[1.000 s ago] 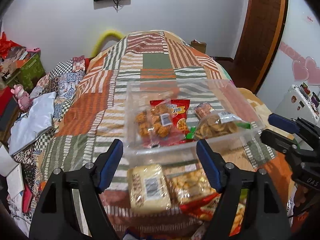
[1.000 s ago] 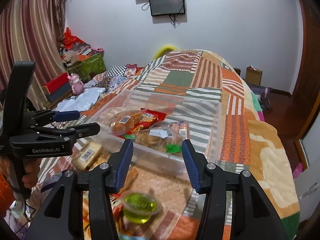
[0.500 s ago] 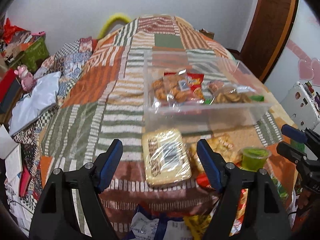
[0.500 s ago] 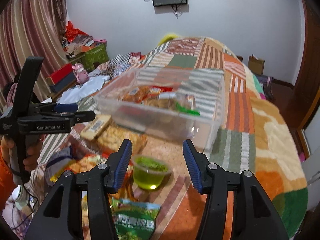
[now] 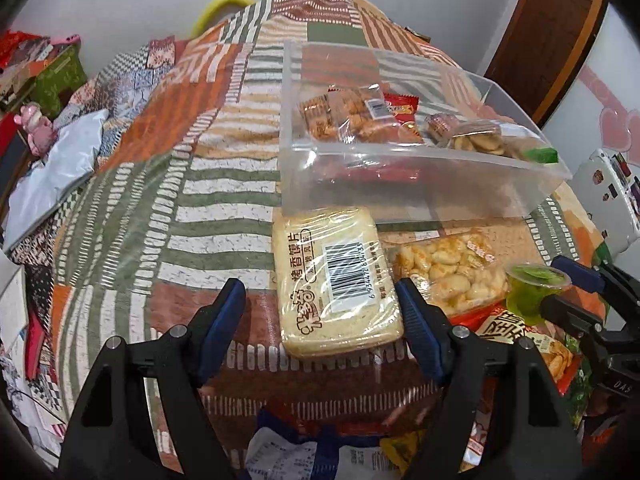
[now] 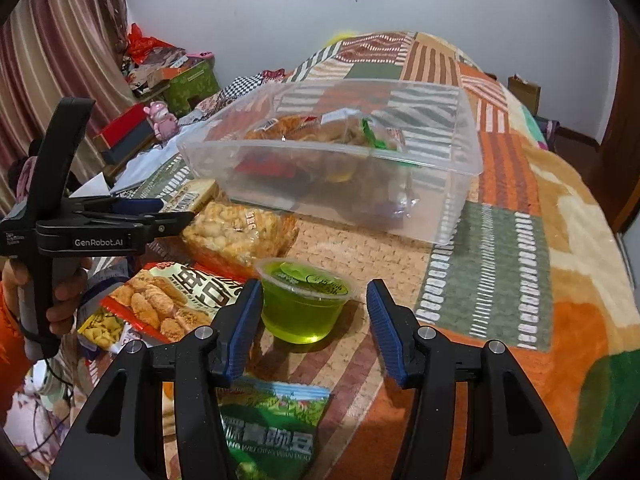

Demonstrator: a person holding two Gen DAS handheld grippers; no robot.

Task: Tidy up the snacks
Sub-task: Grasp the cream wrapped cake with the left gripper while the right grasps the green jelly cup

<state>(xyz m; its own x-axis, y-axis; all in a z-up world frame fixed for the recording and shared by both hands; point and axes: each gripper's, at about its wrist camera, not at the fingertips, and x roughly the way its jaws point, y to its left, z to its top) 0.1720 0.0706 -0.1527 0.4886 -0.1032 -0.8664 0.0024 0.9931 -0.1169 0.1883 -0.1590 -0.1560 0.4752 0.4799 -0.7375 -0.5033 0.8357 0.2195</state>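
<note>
— Yellow biscuit pack (image 5: 338,276) lies on the bed by the clear box (image 5: 400,176), right?
— Yes. The left gripper (image 5: 320,312) is wide open around it.
— And the right gripper (image 6: 314,320)?
— Open too, holding nothing. The green jelly cup (image 6: 306,300) sits between its fingers, near the box.

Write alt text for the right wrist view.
The open right gripper straddles a green jelly cup standing on a patchwork bedspread. Beyond it sits a clear plastic bin holding snacks, with loose snack bags and the left gripper at left.
</note>
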